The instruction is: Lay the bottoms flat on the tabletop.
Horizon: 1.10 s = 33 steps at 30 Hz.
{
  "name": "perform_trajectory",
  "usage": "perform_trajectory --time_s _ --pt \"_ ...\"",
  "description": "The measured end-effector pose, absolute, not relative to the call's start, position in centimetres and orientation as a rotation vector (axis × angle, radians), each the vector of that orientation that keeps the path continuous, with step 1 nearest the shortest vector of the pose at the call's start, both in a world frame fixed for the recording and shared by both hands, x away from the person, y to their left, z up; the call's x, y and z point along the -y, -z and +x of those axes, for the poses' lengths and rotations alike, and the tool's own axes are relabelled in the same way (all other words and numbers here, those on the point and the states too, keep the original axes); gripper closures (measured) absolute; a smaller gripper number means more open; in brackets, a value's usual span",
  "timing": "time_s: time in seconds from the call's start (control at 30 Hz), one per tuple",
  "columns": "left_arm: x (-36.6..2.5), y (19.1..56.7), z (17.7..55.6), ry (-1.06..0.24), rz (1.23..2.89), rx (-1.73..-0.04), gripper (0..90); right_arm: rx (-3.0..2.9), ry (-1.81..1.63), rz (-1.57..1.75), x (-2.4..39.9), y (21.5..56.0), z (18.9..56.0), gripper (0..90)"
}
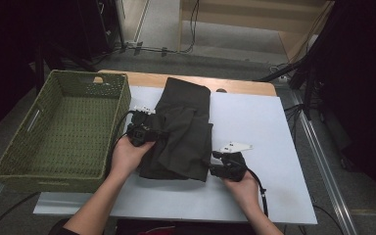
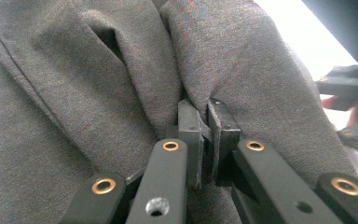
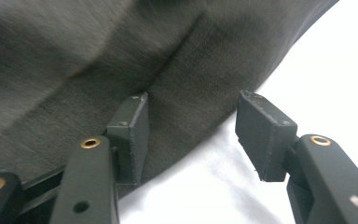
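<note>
Dark garment [image 1: 183, 132] lies mid-table, long axis near-to-far; left gripper [image 1: 149, 131] is clamped on its left edge, while right gripper [image 1: 216, 161], jaws apart, faces its near-right corner from the right.

It looked like a recording studio or lab: dark curtains hung on both sides, cables [image 1: 176, 49] trailed across the grey carpeted floor [image 1: 254, 46], black stand legs [image 1: 301, 73] rose beside the white-topped counter [image 1: 254, 122], and metal rails [image 1: 323, 166] flanked its right edge.
</note>
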<state>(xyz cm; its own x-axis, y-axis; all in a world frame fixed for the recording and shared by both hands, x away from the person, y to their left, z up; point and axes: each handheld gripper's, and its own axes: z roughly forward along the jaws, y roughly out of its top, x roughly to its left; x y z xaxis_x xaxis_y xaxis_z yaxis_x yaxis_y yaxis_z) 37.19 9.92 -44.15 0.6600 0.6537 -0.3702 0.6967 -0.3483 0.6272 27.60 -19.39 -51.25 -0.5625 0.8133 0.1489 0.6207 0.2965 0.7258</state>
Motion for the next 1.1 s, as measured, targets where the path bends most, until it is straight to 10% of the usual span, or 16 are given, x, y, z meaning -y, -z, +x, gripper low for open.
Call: perform_trajectory --time_s 0.1,0.23,0.3,0.63,1.1 --pt "-9.9 44.2 37.2 0.070 2.078 -1.044 86.4 -2.323 -1.160 1.358 18.8 52.0 28.1 42.9" --pt "-9.9 44.3 37.2 0.069 2.080 -1.041 86.4 -2.380 -1.239 1.353 17.9 52.0 28.0 83.9" --pt "-9.9 44.3 37.2 0.070 2.080 -1.042 86.3 -2.400 -1.189 1.312 17.4 51.6 27.8 87.6" --pt "-10.0 44.3 37.2 0.071 2.078 -1.044 86.3 -2.459 -1.219 1.199 17.8 49.9 25.4 85.9" --pt "-9.9 44.3 37.2 0.064 2.079 -1.042 86.1 -2.385 -1.229 1.177 18.6 49.8 22.4 49.3"
